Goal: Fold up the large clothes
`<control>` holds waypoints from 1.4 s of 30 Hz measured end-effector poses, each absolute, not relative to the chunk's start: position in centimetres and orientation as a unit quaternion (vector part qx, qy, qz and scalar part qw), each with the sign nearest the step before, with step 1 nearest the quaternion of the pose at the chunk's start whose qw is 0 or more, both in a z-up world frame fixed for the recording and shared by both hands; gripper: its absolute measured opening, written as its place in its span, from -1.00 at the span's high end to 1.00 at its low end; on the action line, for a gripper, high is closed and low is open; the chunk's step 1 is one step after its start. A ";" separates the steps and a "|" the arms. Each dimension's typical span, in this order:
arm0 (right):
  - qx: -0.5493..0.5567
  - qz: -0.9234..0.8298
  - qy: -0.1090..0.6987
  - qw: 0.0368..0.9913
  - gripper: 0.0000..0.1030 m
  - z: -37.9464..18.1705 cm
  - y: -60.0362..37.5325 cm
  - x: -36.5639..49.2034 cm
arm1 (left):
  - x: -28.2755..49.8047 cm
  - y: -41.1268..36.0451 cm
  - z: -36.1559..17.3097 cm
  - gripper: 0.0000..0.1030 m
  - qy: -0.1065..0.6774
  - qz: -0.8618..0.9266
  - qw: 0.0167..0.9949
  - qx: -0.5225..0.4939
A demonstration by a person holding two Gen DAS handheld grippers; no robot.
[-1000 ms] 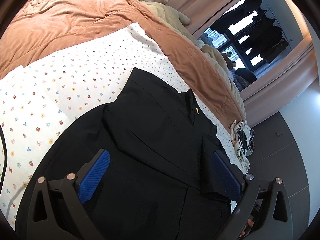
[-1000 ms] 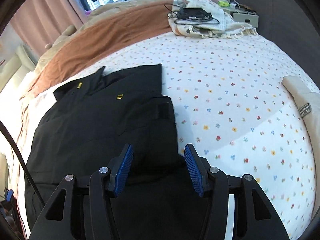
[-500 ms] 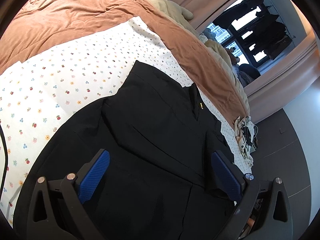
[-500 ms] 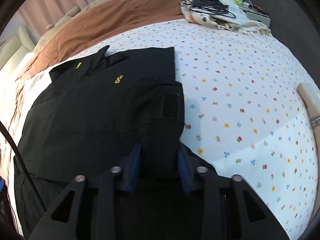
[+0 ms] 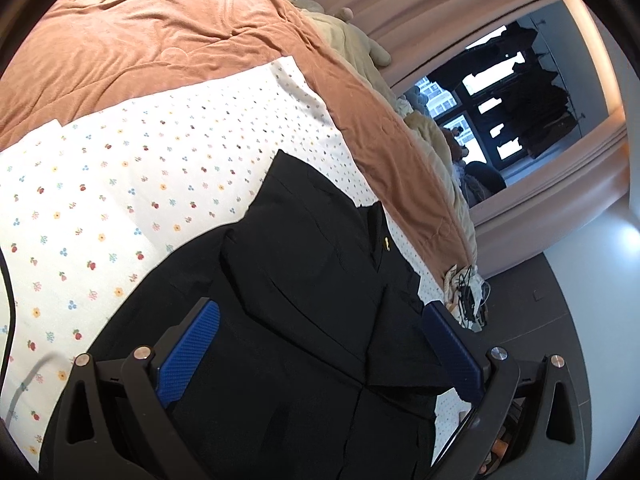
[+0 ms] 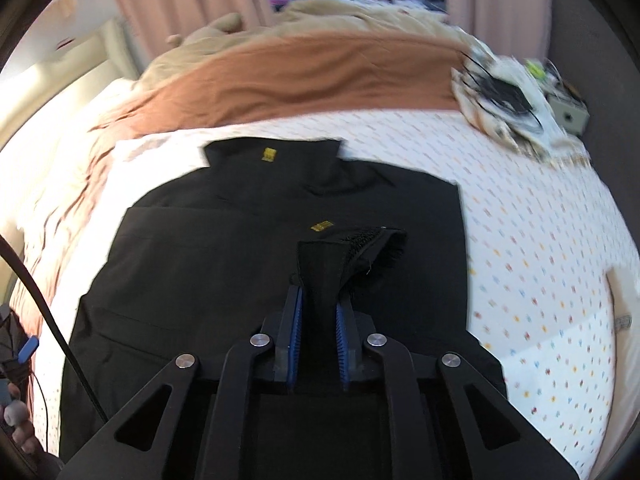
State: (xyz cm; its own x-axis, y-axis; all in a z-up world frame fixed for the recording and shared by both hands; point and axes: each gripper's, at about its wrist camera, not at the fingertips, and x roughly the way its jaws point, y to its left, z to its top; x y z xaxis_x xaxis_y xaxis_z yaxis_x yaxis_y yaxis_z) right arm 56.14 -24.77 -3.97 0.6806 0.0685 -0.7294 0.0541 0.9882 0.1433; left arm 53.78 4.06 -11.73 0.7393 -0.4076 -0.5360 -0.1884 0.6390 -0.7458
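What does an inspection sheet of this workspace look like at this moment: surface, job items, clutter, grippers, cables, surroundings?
Surface: bed with a flower-print sheet; a brown blanket lies along its far side.
Job's things: black jacket spread flat on the sheet, collar at the far end, yellow marks on collar and chest; one sleeve cuff is lifted off it.
Clutter: a bundled cloth with gadgets at a bed corner; a beige soft toy past the blanket.
Grippers: right gripper has just been closing and pinches the cuff; left gripper wide open over the jacket, holding nothing.
Cables: a black cable at the left edge; wires on the bundle.
Surroundings: pink curtains, a window, a dark floor.
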 end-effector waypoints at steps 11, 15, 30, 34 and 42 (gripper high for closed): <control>0.026 0.072 0.369 0.926 0.87 0.8 -14.2 56.2 | 52.5 9.7 -11.5 -1.00 0.336 -0.040 0.831 -0.441; 0.025 0.099 0.370 0.923 0.87 0.3 -11.2 56.9 | 52.0 11.9 -12.2 -1.00 0.339 -0.024 0.826 -0.450; 0.041 0.137 0.422 0.895 -0.57 -3.9 -8.7 57.2 | 51.3 13.3 -12.0 -1.00 0.335 -0.015 0.829 -0.447; 0.049 0.136 0.402 0.904 -1.00 -2.0 -9.6 55.8 | 51.4 12.0 -11.4 -1.00 0.336 -0.024 0.833 -0.439; 0.064 0.097 0.372 0.921 -1.00 -1.1 -14.9 48.9 | 50.8 8.9 -8.9 -1.00 0.325 -0.030 0.861 -0.391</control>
